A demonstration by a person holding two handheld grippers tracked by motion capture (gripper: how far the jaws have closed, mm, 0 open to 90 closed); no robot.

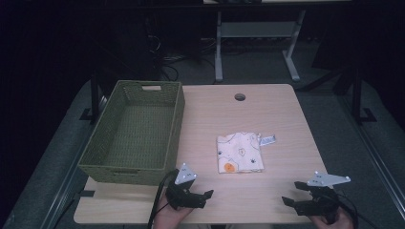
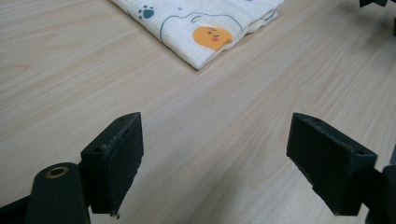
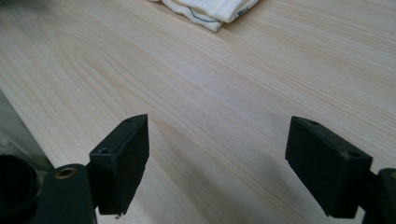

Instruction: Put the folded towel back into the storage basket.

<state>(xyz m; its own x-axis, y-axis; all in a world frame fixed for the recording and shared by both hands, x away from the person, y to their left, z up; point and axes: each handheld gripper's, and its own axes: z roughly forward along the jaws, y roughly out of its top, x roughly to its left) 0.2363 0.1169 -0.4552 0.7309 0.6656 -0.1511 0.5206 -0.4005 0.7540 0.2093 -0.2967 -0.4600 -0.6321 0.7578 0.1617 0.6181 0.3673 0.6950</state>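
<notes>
Cloth: I see a folded cloth (image 1: 240, 153) lying flat on the table (image 1: 277, 114), right of the middle, white with small printed figures and an orange one at its near left corner. A small label sticks out at its far right corner.
Cloth, from my left gripper view: the folded cloth (image 2: 201, 25) sits ahead and slightly left of the jaws, its orange print near the folded corner that points towards me.
Cloth, from my right gripper view: one corner of the cloth (image 3: 210, 10) shows at the top edge, well ahead of the jaws.
Left gripper: my left gripper (image 1: 206, 196) hovers at the near edge of the table, just in front of the basket's near right corner, pointing right. Its jaws are spread wide with bare wood between them, and nothing is in them (image 2: 215, 163).
Right gripper: my right gripper (image 1: 294, 194) sits at the near right corner of the table, pointing left. Its jaws are spread wide too, holding nothing (image 3: 217, 163).
Gap: both grippers are apart from the cloth, which lies beyond and between them.
Basket: a green woven basket (image 1: 95, 160) with handle slots stands on the left part of the table, apart from the cloth.
Table detail: a round cable hole (image 1: 239, 97) near the far edge.
</notes>
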